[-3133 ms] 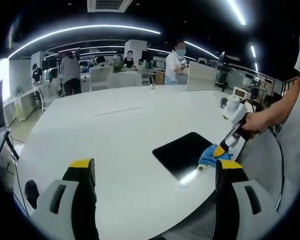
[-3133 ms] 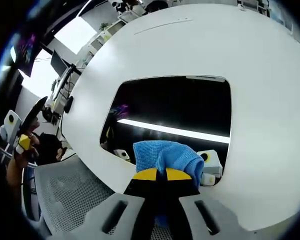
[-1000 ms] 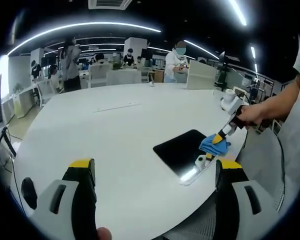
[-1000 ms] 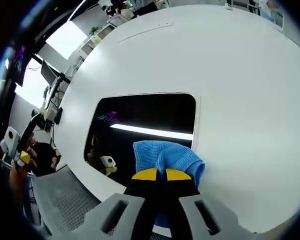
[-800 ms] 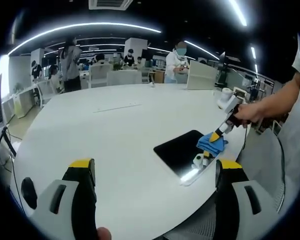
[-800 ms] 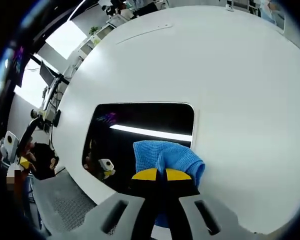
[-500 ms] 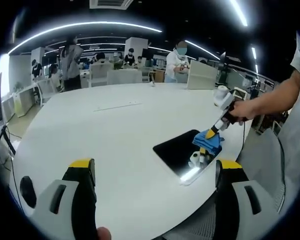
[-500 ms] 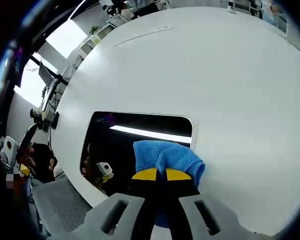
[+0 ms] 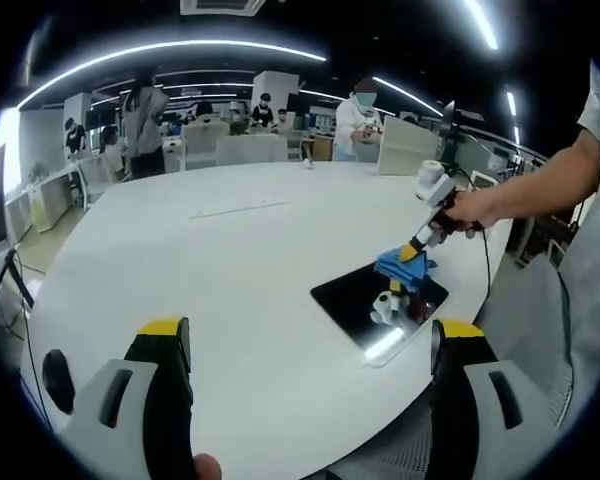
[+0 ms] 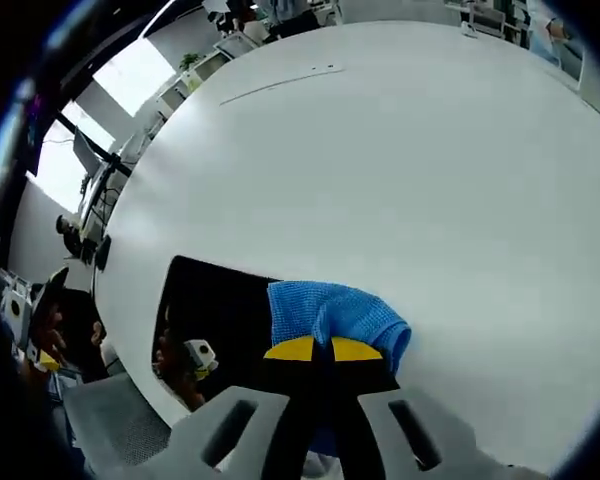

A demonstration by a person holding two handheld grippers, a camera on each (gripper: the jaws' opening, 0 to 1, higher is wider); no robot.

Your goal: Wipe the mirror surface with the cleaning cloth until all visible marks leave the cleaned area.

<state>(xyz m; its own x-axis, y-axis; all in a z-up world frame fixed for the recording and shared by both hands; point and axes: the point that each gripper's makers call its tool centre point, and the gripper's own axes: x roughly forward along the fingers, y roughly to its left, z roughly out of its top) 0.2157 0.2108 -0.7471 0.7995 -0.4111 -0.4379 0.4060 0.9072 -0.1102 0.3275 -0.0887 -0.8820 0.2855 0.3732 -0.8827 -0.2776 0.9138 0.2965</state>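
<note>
The mirror (image 9: 365, 300) is a dark rounded rectangle lying flat near the edge of the white table (image 9: 230, 270). My right gripper (image 9: 412, 252), held by a hand (image 9: 475, 210), presses a blue cleaning cloth (image 9: 400, 266) on the mirror's far edge. In the right gripper view the yellow-tipped jaws of my right gripper (image 10: 315, 350) are shut on the blue cloth (image 10: 330, 312), with the mirror (image 10: 215, 320) to the left, reflecting the gripper. My left gripper (image 9: 311, 332) hovers open over the table's near side, well short of the mirror, with nothing between its jaws.
A thin strip (image 9: 238, 210) lies on the table's far half. Several people stand at desks beyond the table (image 9: 140, 125). A grey mesh chair (image 10: 95, 425) sits below the table edge beside the mirror. The mirror lies close to the table's rim.
My right gripper has slid the cloth from the mirror's near corner to its far edge. The left gripper has stayed put and open.
</note>
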